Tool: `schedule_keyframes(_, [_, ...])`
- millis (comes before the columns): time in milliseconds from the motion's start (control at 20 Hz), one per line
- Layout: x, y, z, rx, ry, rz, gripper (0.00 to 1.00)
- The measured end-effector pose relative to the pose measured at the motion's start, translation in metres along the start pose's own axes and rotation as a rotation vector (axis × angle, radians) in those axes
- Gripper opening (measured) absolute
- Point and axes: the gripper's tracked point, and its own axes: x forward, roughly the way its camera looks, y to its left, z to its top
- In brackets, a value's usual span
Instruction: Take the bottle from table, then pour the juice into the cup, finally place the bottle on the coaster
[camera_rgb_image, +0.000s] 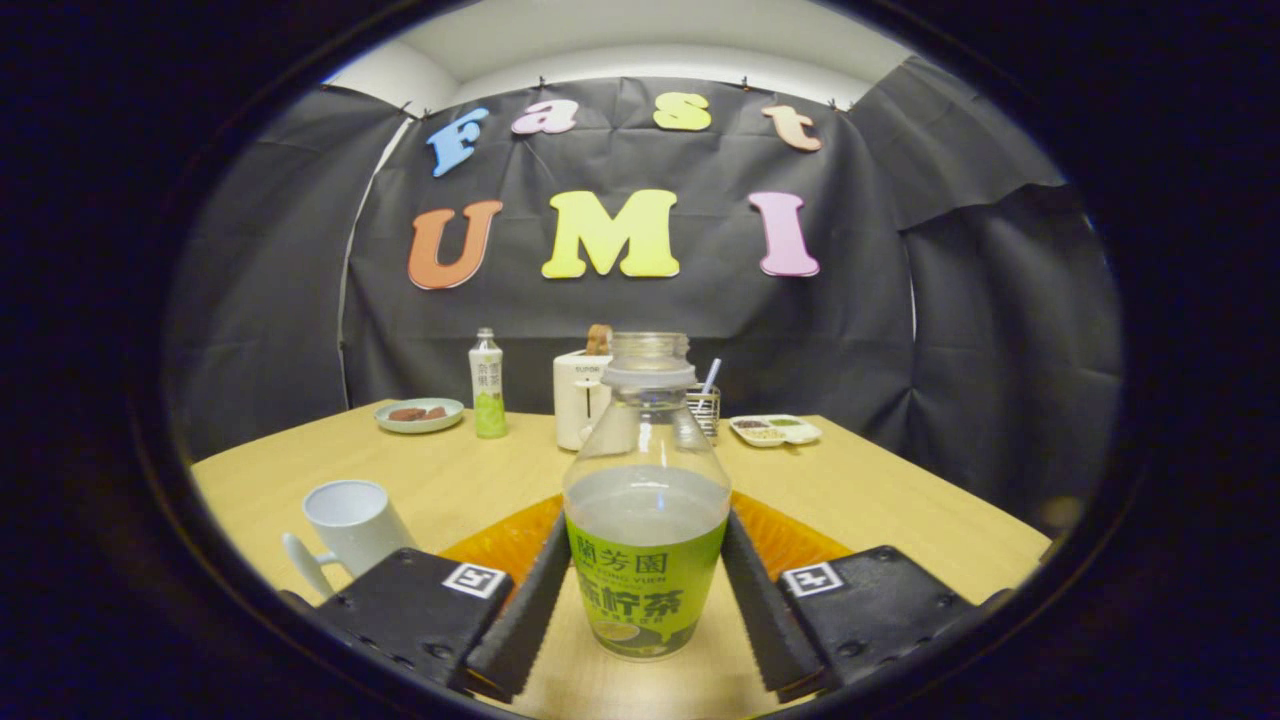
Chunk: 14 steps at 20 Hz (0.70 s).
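Observation:
A clear, uncapped bottle (647, 520) with a green label stands upright between my fingers, about half full of pale juice. My gripper (646, 545) is shut on it, one finger pressing each side of the label. An orange coaster (795, 540) lies on the wooden table (880, 500) just behind the bottle, partly hidden by the bottle and the fingers. A white cup (352, 520) with a handle stands on the table left of the left finger. I cannot tell whether the bottle's base rests on the table or hangs just above it.
At the back of the table stand a second green-labelled bottle (487, 385), a plate with food (419, 415), a white toaster (580, 400), a small wire holder (705, 410) and a divided snack tray (775, 430). Black cloth walls close the booth behind them.

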Motion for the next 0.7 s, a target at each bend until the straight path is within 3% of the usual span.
schedule_keyframes(50, [-0.006,0.0,0.001,-0.004,0.014,0.003,0.82])
schedule_keyframes(400, [-0.039,-0.008,0.043,-0.078,-0.03,0.001,0.81])
schedule_keyframes(700, [-0.06,-0.014,0.081,-0.279,-0.05,-0.031,0.81])
